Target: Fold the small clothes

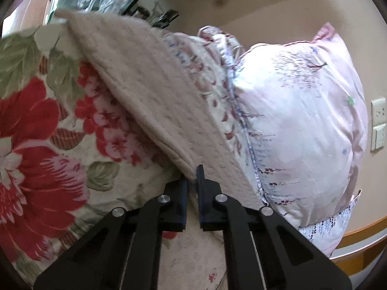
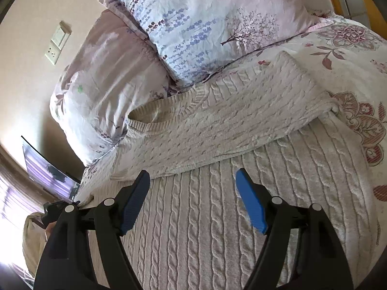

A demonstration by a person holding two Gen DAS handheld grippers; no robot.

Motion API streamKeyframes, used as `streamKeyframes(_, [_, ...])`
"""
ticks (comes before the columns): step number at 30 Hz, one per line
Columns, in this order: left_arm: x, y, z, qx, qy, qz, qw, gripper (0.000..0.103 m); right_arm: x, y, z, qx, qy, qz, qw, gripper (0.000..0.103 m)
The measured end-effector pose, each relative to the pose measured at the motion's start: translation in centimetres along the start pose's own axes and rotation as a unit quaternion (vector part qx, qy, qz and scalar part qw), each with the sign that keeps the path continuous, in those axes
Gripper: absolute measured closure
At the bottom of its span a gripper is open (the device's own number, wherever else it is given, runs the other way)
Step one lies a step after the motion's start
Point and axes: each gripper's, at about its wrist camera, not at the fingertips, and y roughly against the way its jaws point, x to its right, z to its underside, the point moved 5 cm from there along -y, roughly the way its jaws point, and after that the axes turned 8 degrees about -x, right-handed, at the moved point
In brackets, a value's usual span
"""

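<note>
A beige cable-knit sweater lies on the bed, one sleeve folded across its chest below the neckline. My right gripper is open and empty, hovering just above the sweater's body. My left gripper is shut on an edge of the sweater and holds it lifted off the floral bedspread; the fabric rises away from the jaws as a taut sheet. The left gripper also shows at the left edge of the right wrist view, pinching the sweater's far side.
Two pale pink floral pillows lie at the head of the bed, close behind the sweater. A wall with switch plates is beyond them. A wooden bed frame edge shows lower right.
</note>
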Motion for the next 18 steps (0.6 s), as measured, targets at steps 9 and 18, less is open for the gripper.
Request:
streamKeyframes(9, [11.3,1.3,4.8,0.001,-0.125,0.08,0.9889,0.098,0.1,1.4,-0.2,0.013,0.008,-0.002,1.0,0.028])
streamKeyframes(18, [22.1,-5.2,19.0,-0.111,-0.284,0.143,0.9417,0.098,0.2,2.3,0.0,0.014,0.012,0.004,1.0,0.028])
